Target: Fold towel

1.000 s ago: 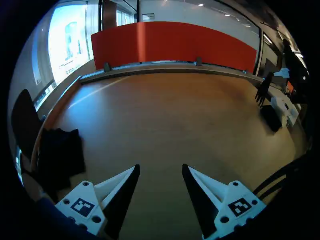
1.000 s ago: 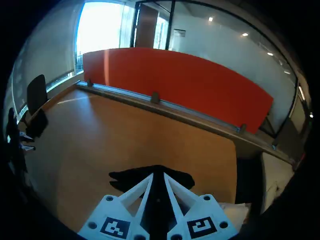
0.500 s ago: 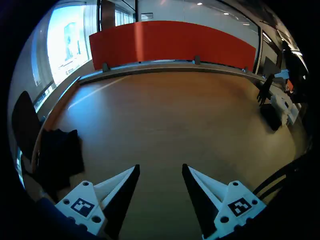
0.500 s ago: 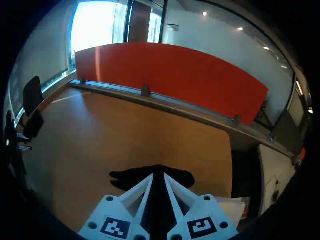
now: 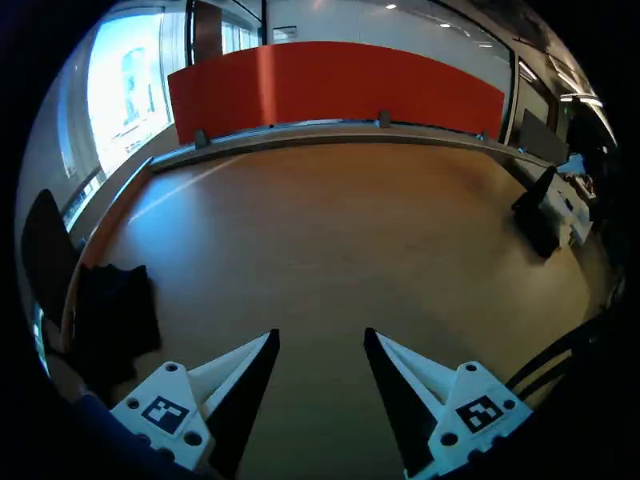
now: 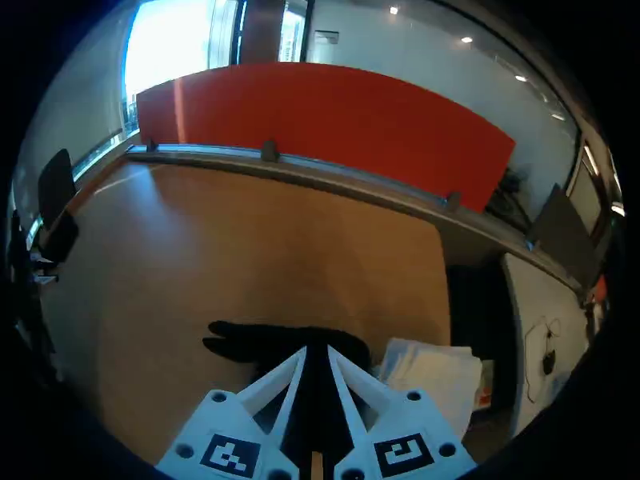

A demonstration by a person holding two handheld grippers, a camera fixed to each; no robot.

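My right gripper (image 6: 316, 352) is shut on a dark towel (image 6: 264, 340), whose edge spreads past the fingertips over the wooden table (image 6: 240, 248). In the left gripper view that same towel (image 5: 534, 216) shows as a dark shape low on the table at the far right, with the white right gripper (image 5: 564, 210) behind it. My left gripper (image 5: 320, 336) stands open over bare table (image 5: 336, 232), with nothing between its fingers. Another dark cloth pile (image 5: 112, 320) lies at the table's left edge, left of the left gripper.
A red partition (image 5: 336, 80) and a grey rail (image 6: 336, 182) close off the table's far side. A white stack (image 6: 432, 376) lies just right of the right gripper. A dark chair back (image 5: 44, 248) stands beyond the left edge. A white side surface (image 6: 544, 336) lies at the right.
The right gripper has swung right with the towel, bringing the white stack into its view. In the left gripper view the hanging towel has dropped lower onto the table. The left gripper barely moved.
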